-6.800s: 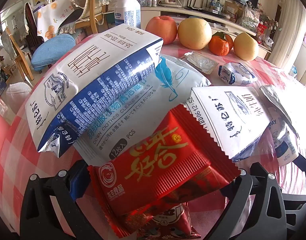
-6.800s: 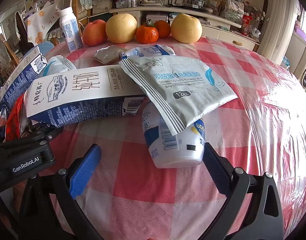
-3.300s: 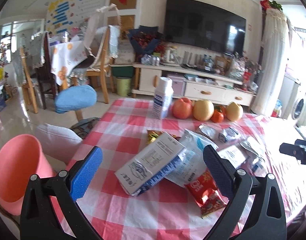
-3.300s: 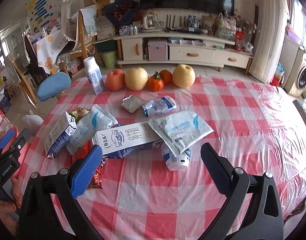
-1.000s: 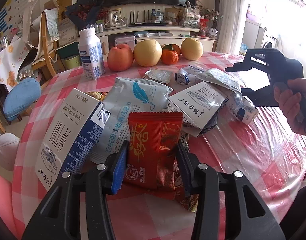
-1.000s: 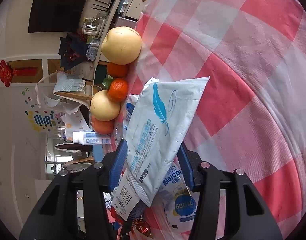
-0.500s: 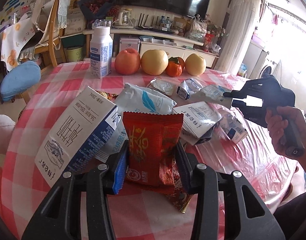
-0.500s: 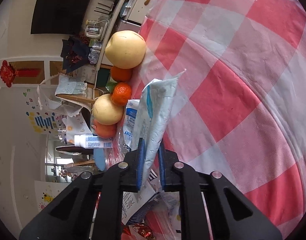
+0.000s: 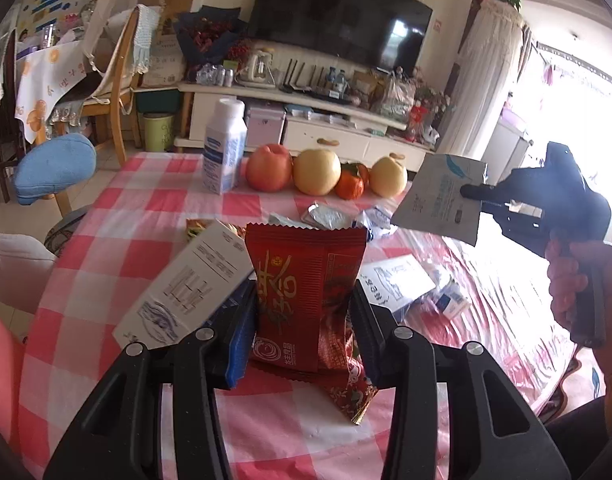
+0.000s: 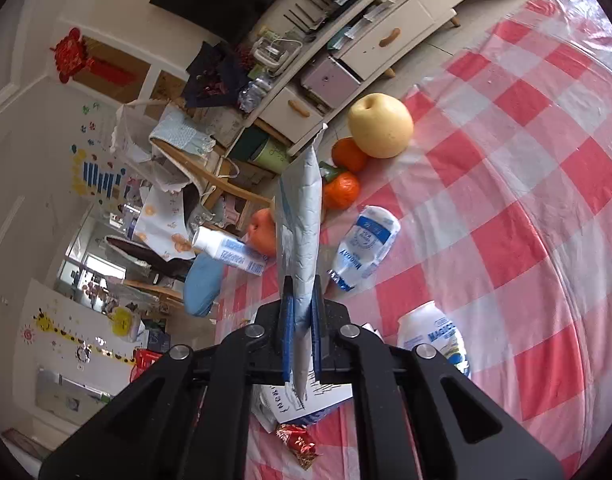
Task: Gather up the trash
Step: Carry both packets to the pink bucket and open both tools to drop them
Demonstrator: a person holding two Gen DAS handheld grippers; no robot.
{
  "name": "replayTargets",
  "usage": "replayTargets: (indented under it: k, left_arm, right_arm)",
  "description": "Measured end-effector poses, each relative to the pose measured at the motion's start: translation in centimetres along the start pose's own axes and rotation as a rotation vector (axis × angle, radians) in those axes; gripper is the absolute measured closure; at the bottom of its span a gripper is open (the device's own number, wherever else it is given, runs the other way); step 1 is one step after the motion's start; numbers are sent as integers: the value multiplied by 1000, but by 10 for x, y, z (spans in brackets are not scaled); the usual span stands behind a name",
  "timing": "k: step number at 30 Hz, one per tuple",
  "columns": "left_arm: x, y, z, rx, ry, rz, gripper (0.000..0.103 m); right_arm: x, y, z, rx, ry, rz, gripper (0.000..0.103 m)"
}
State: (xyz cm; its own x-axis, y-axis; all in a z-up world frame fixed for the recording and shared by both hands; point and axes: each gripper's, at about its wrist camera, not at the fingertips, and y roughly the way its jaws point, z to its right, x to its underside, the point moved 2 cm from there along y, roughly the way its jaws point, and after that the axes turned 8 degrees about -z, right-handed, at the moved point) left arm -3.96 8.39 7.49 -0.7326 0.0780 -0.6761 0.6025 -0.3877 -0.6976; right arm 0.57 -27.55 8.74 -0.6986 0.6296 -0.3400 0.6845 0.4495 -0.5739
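Both grippers had trash clear of the tabletop (image 9: 154, 200) for carrying off — the left gripper (image 9: 304, 320) clamped the red snack packet (image 9: 306, 292), the right gripper (image 10: 302, 320) pinched the white wipes pouch (image 10: 300, 216) edge-on above the far edge

Bare bench (image 10: 545, 184) is left open at the right; the left is blocked by carton (image 9: 194, 284), fruit (image 9: 317, 172) and bottle (image 9: 224, 152).

Home living room: television (image 9: 341, 28), sideboard (image 9: 306, 120), checkered dining table (image 9: 146, 208).
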Motion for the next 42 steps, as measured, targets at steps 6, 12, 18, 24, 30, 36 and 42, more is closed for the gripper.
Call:
replayTargets:
  k: [6,12,18,24,30,36,42]
  left_arm:
    - [-6,-23,-28,-39,-82,55,57]
    - [-8,-51,-67,-113,-178,112,57]
    - [-4,-90,-121,-266,-304,178,57]
    - [11,-122,-182,-424,-441,211,57]
    - [28,-148,-234,-607,-552,225,57]
    - [42,-164,-274,-683,-662,214,57]
    - [57,-163,-303,-710,-759,163,54]
  right_arm:
    - [21,7,-54,-36,-127,-23,95]
    - [54,29,-115,-64,-267,-80,95]
    - [102,71,-178,-85,-409,-180,95]
    - [152,121,-242,-87,-540,-259,95]
    - [202,177,-292,-86,-630,-336,94]
    - [245,232,-325,-71,-687,-415,94]
    - [278,272,-337,-9,-758,-478,89]
